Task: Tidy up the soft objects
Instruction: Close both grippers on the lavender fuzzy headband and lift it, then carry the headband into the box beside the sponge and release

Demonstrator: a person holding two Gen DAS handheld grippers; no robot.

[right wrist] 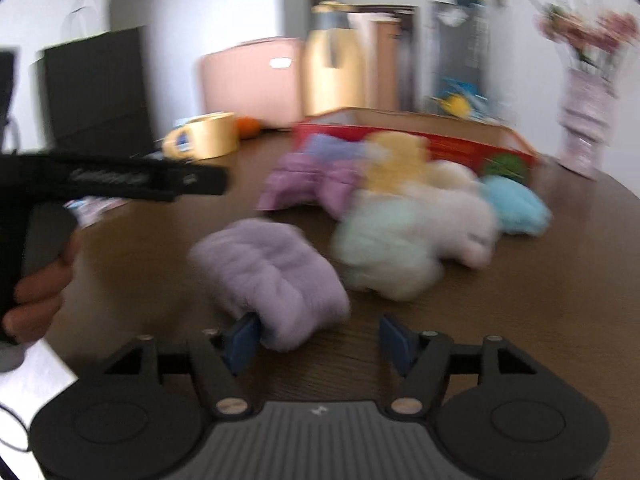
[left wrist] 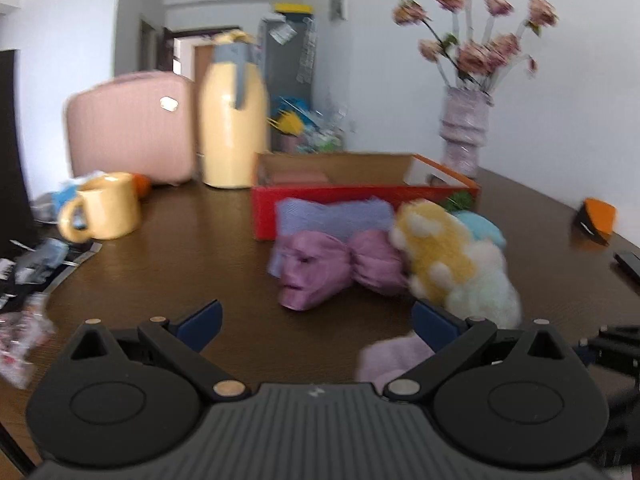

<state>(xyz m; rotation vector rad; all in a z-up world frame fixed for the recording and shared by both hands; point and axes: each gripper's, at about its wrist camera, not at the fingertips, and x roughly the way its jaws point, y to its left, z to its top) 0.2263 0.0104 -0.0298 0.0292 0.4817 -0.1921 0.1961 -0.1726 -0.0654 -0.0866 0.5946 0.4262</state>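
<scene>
Right wrist view: right claw [right wrist: 318,340] half-open, only its left pad touching lilac fluffy pouf [right wrist: 268,276].
Left claw [left wrist: 316,326]: wide, empty.
Advice: centre pouf, squeeze gently, carry to red box [right wrist: 448,146].

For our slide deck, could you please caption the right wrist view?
Right claw open beside a lilac fluffy bundle on the brown table.
</scene>
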